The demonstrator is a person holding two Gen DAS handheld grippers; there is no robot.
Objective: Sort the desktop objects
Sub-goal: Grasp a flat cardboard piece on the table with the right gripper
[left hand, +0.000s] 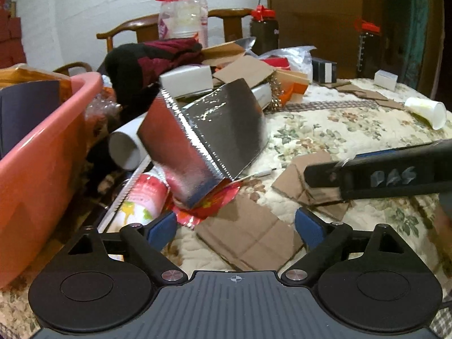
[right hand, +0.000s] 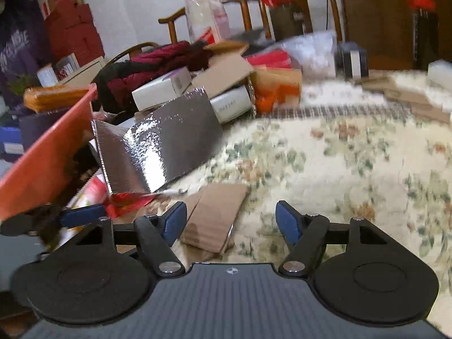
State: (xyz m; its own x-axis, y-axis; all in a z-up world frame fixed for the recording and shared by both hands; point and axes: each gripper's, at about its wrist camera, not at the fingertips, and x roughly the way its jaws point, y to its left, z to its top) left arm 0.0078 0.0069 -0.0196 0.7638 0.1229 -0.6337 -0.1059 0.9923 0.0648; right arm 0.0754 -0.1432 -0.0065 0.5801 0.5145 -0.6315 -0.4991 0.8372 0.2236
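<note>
1. The crinkled silver foil bag [left hand: 203, 138] is lying tilted on the clutter pile at the left of the floral-cloth table [left hand: 325, 130], just beside the pink plastic tub [left hand: 42, 152]; I judge it is heading for that tub.
2. Approaching low and taking one foil edge squarely should be avoiding a slip.
3. The left tongs [left hand: 236, 227] are standing wide apart, gripping nothing, over a flat brown cardboard scrap [left hand: 248, 237].
4. The right tongs [right hand: 231, 220] are gaping too, holding nothing.
</note>
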